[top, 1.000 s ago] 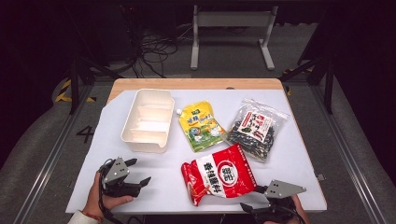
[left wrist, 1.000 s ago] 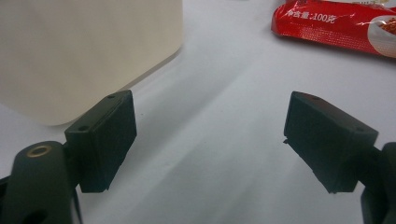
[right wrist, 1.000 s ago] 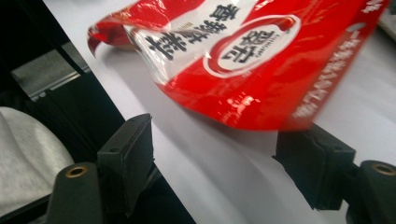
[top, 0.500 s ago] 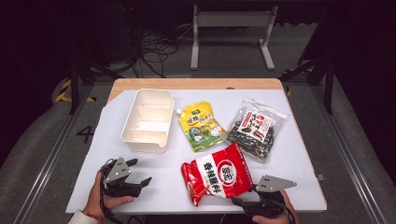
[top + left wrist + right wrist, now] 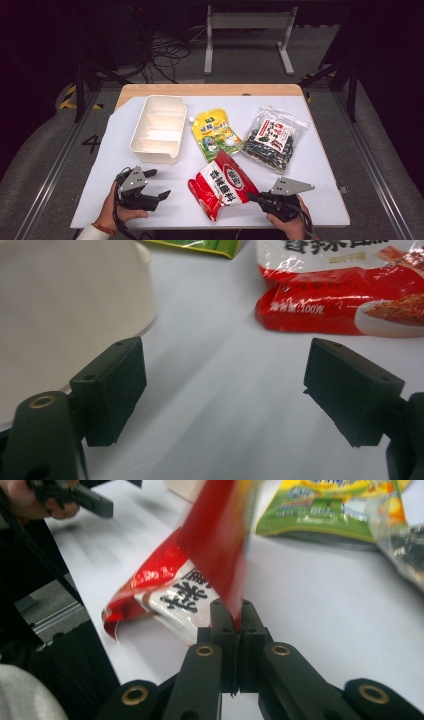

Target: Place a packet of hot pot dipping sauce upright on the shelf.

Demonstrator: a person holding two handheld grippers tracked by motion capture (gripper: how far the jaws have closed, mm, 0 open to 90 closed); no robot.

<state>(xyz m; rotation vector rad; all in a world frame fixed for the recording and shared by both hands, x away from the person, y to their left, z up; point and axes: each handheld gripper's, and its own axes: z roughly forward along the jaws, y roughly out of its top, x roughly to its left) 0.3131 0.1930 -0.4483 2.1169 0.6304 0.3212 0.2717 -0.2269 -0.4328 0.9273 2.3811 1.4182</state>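
A red snack bag (image 5: pixel 222 189) lies at the front middle of the white table cover. My right gripper (image 5: pixel 251 197) is at its right edge; its jaws have just been closing and now pinch that edge. In the right gripper view the jaws (image 5: pixel 233 610) meet on a raised red flap of the bag (image 5: pixel 215 540). My left gripper (image 5: pixel 157 183) rests open at the front left, nothing between its jaws (image 5: pixel 225 390). Ahead of it are the bag's end (image 5: pixel 340 295) and the white container's wall (image 5: pixel 65 305).
A white divided container (image 5: pixel 134 145) stands at the left middle. A green and yellow spout pouch (image 5: pixel 215 134) lies beside it, and a clear bag of dark pieces (image 5: pixel 272 137) lies at the right. The table's front edge runs just below both hands.
My right gripper has slid left to the red bag and closed on its right edge, which now lifts a little. The left gripper has stayed where it was, open.
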